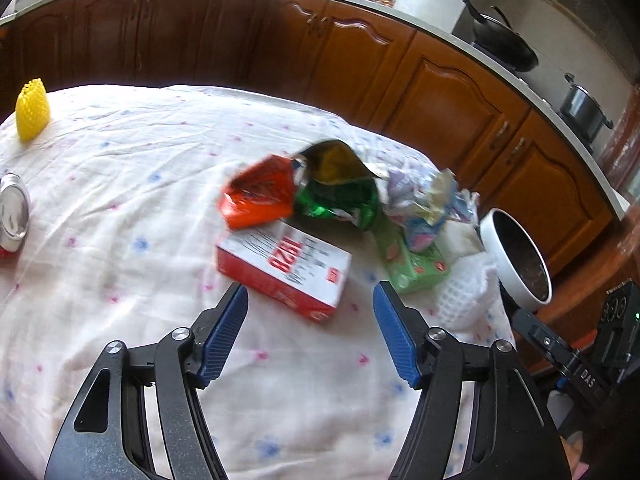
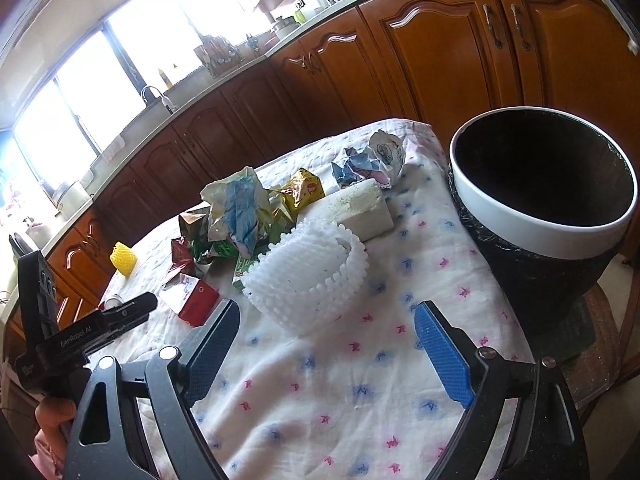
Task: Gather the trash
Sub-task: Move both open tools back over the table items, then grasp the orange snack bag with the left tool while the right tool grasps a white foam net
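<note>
1. Kitchen backdrop: brown wooden cabinets under a pale counter, black wok and grey pot at 1 to 2 o'clock in the left wrist view; bright windows at 10 o'clock in the right wrist view.
2. Surface draped in a white cloth with small pink and blue flowers.
3. Left gripper hovering above the cloth, blue-padded jaws wide apart, holding nothing.
4. Just beyond those jaws, at 12 o'clock: red and white carton lying flat.
5. Behind the carton, touching it: orange wrapper, green foil bag, then crumpled paper over a light green box toward 1 o'clock.
6. Far off at 10 o'clock: yellow foam net; at 9 o'clock, a can at the frame edge.
7. Right gripper also above the cloth, jaws wide apart and empty.
8. Directly ahead of it at 12 o'clock: white foam net curled on the cloth, near the jaws but not touching.
9. Behind the net: white foam block, crumpled wrappers, yellow packet, another paper ball.
10. At 2 o'clock in the right wrist view: black bin with a white rim, beside the surface edge, inside dark.
</note>
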The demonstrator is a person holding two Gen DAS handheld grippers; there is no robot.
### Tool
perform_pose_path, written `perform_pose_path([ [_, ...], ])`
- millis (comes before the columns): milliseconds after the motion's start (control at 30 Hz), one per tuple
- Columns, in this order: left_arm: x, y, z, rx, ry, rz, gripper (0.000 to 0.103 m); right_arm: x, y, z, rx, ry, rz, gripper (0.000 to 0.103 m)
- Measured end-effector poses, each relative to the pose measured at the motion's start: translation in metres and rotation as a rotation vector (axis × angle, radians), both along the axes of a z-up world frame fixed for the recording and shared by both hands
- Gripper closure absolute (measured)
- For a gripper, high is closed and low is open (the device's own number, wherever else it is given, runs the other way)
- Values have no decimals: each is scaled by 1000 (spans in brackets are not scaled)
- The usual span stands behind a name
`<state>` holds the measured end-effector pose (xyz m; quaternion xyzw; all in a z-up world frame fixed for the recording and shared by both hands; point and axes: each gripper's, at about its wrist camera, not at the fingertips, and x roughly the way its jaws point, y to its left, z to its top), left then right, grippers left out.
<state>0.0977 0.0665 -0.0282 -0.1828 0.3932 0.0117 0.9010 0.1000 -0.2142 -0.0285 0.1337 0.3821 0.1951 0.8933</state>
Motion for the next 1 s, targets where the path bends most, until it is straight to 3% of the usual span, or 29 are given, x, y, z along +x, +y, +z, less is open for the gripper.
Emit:
perform_pose_path([
  [300, 38, 36, 0, 49, 7, 23, 35, 13, 7, 0, 10, 2, 4, 12],
  [567, 85, 56, -21, 54, 50, -42, 36, 29, 15, -7, 15, 26, -2, 15],
  [667, 92, 54, -26, 42, 64, -74, 60, 34, 16, -11, 14, 38, -5, 28],
  [700, 92, 52, -26, 56, 63, -81, 68, 35, 15, -12, 17, 40, -11, 38],
  [733, 91, 49, -26, 67, 56, -91, 76, 36, 15, -13, 13, 43, -16, 55],
  [800, 90, 47, -23, 67, 40, -104, 81, 38, 16, -16, 2, 55, -13, 77],
  [900, 80, 43, -17, 67, 16, -117, 84, 36, 17, -19, -4, 59, -3, 94],
  [1000, 66, 38, -9, 79, -8, -112, 86, 31, 17, -18, -6, 47, 10, 95],
])
